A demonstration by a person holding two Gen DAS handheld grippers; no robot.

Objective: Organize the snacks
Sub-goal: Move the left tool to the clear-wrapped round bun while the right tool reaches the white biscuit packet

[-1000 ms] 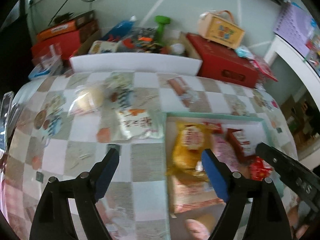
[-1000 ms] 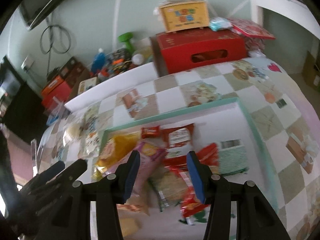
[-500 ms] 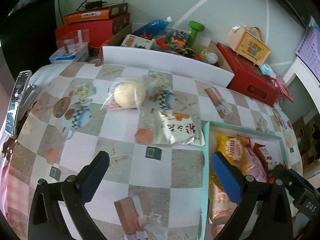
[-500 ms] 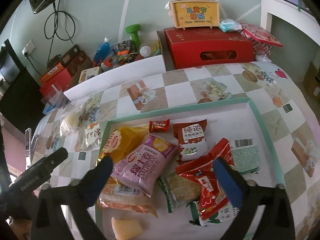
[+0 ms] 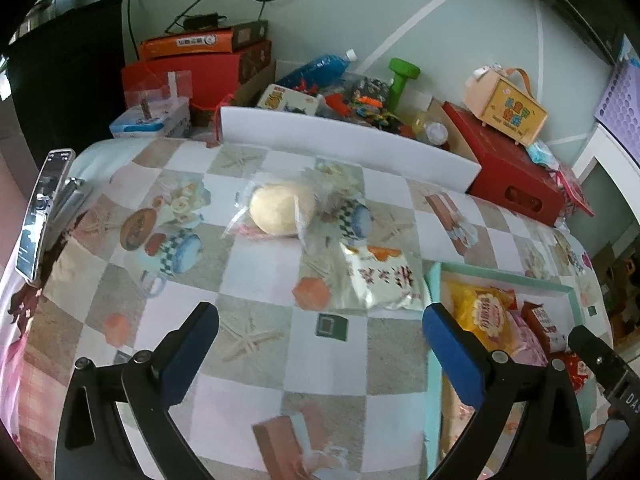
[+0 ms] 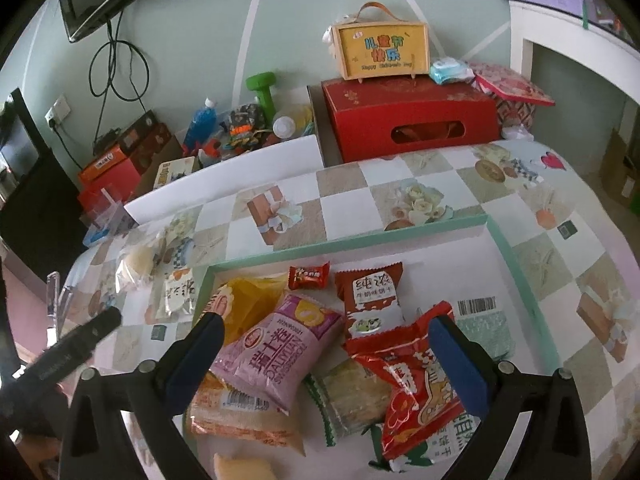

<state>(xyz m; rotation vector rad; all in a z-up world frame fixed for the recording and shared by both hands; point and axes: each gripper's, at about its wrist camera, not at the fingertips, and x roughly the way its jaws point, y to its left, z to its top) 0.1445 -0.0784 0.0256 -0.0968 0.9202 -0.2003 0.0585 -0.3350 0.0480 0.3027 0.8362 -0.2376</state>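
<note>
A green-rimmed white tray point(image 6: 352, 240) holds several snack packs: a pink pack point(image 6: 280, 340), a yellow pack point(image 6: 248, 296), red packs point(image 6: 412, 376) and a small red candy point(image 6: 308, 276). Outside it on the checked tablecloth lie a white snack pack point(image 5: 380, 280) and a bagged round bun point(image 5: 280, 212); both also show in the right wrist view, the pack point(image 6: 180, 294) and the bun point(image 6: 140, 260). My left gripper point(image 5: 320, 340) is open and empty above the cloth, short of the white pack. My right gripper point(image 6: 324, 344) is open and empty over the tray's snacks.
A low white board point(image 5: 348, 148) edges the table's far side, with boxes, a blue bottle point(image 5: 316, 68) and toys behind it. A red box point(image 6: 412, 120) with a yellow case point(image 6: 384, 52) on top stands at the back right. A phone point(image 5: 40, 220) lies at the left edge.
My left gripper has swung left from over the tray to the cloth, facing the white pack and bun. My right gripper has opened wide and drawn back above the tray.
</note>
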